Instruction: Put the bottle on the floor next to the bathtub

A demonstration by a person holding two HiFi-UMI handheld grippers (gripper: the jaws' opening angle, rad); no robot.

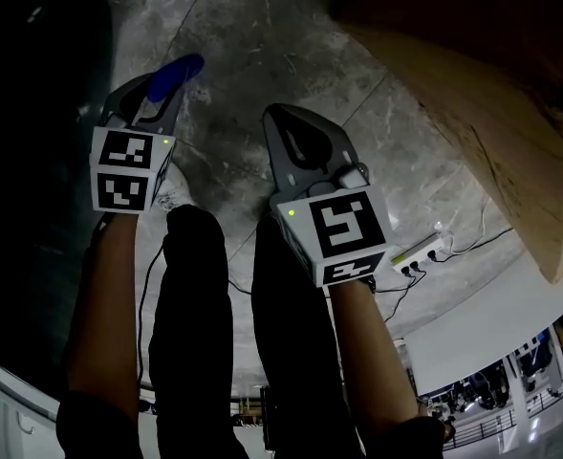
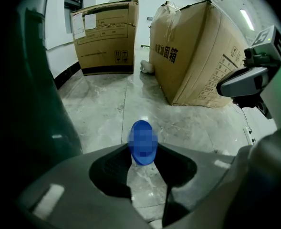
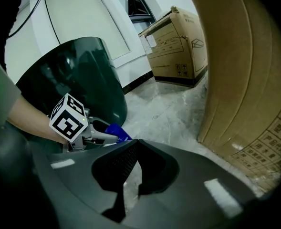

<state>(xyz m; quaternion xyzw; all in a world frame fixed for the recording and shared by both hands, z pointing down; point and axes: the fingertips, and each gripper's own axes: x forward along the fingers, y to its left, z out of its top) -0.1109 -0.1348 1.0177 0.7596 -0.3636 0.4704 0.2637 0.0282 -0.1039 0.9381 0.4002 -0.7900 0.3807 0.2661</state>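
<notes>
A clear bottle with a blue cap (image 2: 143, 142) sits between the jaws of my left gripper (image 2: 142, 165), which is shut on it. In the head view the blue cap (image 1: 174, 75) sticks out past that left gripper (image 1: 157, 94), above the grey marble floor. The dark green bathtub (image 3: 78, 75) stands just left of it, filling the left edge (image 2: 21, 104). My right gripper (image 1: 283, 120) hangs to the right, shut with nothing between its fingers (image 3: 136, 147). From it I see the left gripper (image 3: 99, 135) and the bottle's cap (image 3: 119, 131) beside the tub.
A large cardboard box (image 1: 491, 94) rises close on the right, and two more boxes (image 2: 107, 37) (image 2: 197, 56) stand farther along the floor. A white power strip with cables (image 1: 420, 251) lies by the right leg. The person's legs in dark trousers (image 1: 195, 314) are below.
</notes>
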